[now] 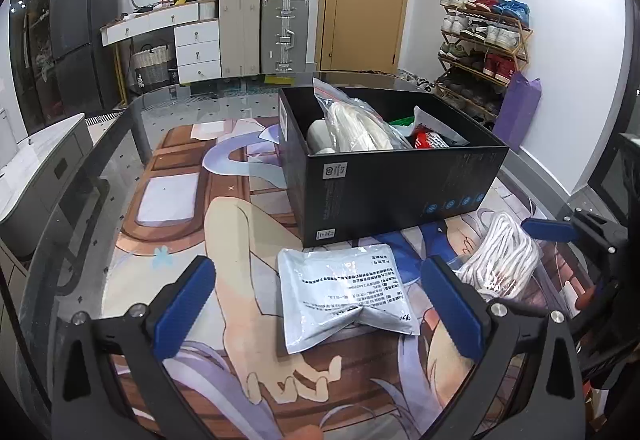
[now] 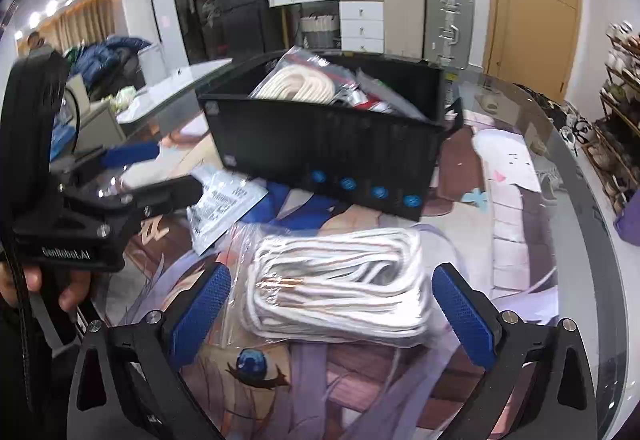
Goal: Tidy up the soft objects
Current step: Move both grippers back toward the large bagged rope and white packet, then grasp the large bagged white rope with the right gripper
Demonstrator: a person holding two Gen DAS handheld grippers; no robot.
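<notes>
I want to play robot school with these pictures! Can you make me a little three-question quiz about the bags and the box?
1. True or false: the silver pouch is already inside the black box.
2. Which gripper has the bag of white rope between its open fingers? A) left gripper B) right gripper
3. Fill in: the bag of cream rope lies in the black ____.

Key
1. False. It lies on the mat in front of the box, between the left gripper's open fingers.
2. B. Neither finger seems to touch the bag.
3. box
</notes>
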